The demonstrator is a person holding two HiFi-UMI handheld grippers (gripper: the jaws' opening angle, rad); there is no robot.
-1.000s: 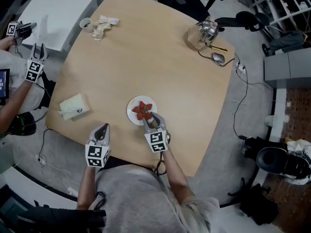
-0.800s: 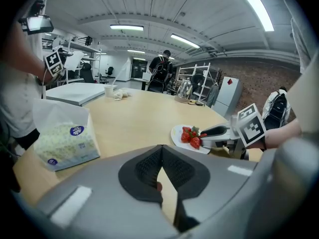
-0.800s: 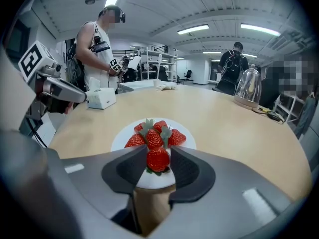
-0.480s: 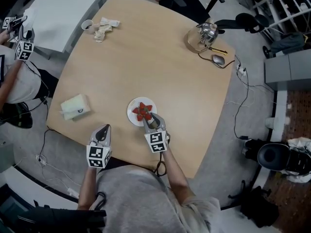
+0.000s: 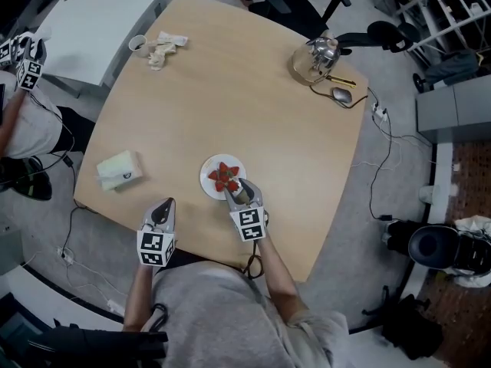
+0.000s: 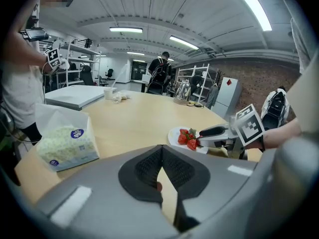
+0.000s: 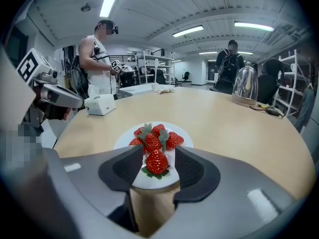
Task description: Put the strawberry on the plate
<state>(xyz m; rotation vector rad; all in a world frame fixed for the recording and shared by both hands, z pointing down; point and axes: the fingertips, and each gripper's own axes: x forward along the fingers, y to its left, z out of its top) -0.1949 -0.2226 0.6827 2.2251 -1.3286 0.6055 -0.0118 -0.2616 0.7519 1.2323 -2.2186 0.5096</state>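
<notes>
A white plate (image 5: 209, 173) near the table's front edge holds several red strawberries (image 5: 224, 176). My right gripper (image 5: 235, 187) reaches over the plate's near rim. In the right gripper view one strawberry (image 7: 156, 162) lies on the plate (image 7: 184, 131) between the jaws, in front of the other strawberries (image 7: 154, 136). The jaws have just been opening, and the pads stand apart from the berry. My left gripper (image 5: 163, 204) rests over the table edge to the left, shut with nothing in it (image 6: 162, 151). It looks toward the plate (image 6: 174, 136) and the right gripper (image 6: 204, 132).
A tissue pack (image 5: 116, 169) lies left of the plate. At the far side are a kettle (image 5: 324, 50), a mouse (image 5: 343, 93), a cup (image 5: 136, 42) and crumpled paper (image 5: 163, 43). Another person with a marker gripper (image 5: 27, 64) stands at far left beside a white table (image 5: 100, 21).
The other person's marker gripper at the far left has moved up toward the picture's top corner. My two grippers have stayed in place.
</notes>
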